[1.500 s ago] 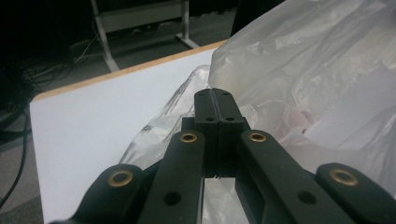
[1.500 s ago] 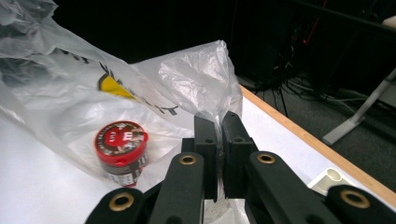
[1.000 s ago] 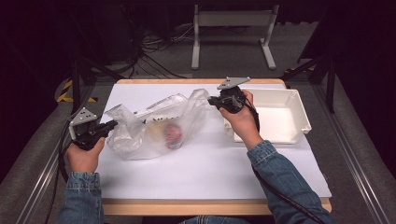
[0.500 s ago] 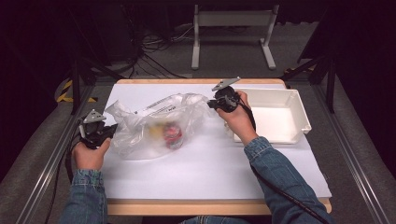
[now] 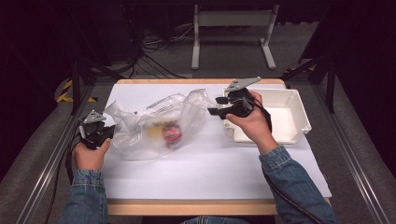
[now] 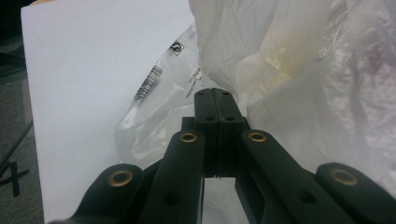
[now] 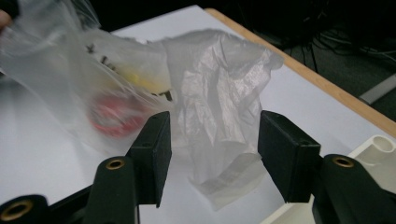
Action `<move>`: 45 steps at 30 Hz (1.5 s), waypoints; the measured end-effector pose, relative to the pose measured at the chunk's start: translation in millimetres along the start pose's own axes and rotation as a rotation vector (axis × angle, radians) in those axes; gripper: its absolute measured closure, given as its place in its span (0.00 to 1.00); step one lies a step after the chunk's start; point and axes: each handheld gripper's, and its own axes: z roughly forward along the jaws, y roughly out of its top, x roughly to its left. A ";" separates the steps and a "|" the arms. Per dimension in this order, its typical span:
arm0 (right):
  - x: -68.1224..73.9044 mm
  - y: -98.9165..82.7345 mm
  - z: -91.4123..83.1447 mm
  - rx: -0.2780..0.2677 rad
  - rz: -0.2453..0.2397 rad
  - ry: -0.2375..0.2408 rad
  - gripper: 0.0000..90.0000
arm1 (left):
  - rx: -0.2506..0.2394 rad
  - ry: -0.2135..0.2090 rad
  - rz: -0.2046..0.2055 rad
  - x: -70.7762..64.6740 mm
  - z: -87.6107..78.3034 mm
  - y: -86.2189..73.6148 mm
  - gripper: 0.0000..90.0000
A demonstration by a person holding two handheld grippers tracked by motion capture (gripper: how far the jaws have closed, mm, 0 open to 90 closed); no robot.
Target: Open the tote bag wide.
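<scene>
We see a wooden-edged table (image 5: 196, 206) covered with a white sheet (image 5: 205, 172), and we work from its near side. The largest thing on it is a clear, crumpled plastic bag (image 5: 159, 120) lying left of the middle, its printed label (image 5: 161, 103) facing up along the far edge. To the right, at the sheet's edge, stands a white plastic tray (image 5: 294, 116) with raised walls.

Inside the bag we make out a red item (image 5: 173, 135) and a yellow one (image 5: 155, 130) just beside it, both blurred, so we cannot say what they are.

Our left gripper (image 5: 108, 130) sits at the bag's left end. In the left gripper view its jaws are pressed flat together, and the film of the bag (image 6: 280, 84) bunches up right around their tips; we take it as pinched there.

Our right gripper (image 5: 212, 111) hovers near the bag's right end, above the tray's near-left corner. Its jaws have just been opening: in the right gripper view they stand apart, with a loose flap of the bag (image 7: 219, 98) hanging in the gap between them, and the pads (image 7: 156, 144) press on nothing, so the bag is let go on this side.
</scene>
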 end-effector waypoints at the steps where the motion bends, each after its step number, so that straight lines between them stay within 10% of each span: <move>1: 2.0 1.5 -10.8 -0.029 0.003 0.008 0.49 | -0.004 -0.001 -0.001 -0.3 -0.7 0.1 1.00; 10: 27.8 14.4 -36.8 -0.138 -0.048 0.048 0.45 | -0.021 -0.008 -0.002 -1.2 -3.1 0.5 1.00; 26: 87.0 36.3 -31.8 -0.255 -0.222 0.195 0.41 | -0.040 -0.027 0.005 -3.4 -5.7 2.7 1.00; 45: 80.6 4.4 72.2 -0.007 -0.133 0.259 0.42 | -0.055 -0.041 -0.004 -3.6 -6.9 2.8 1.00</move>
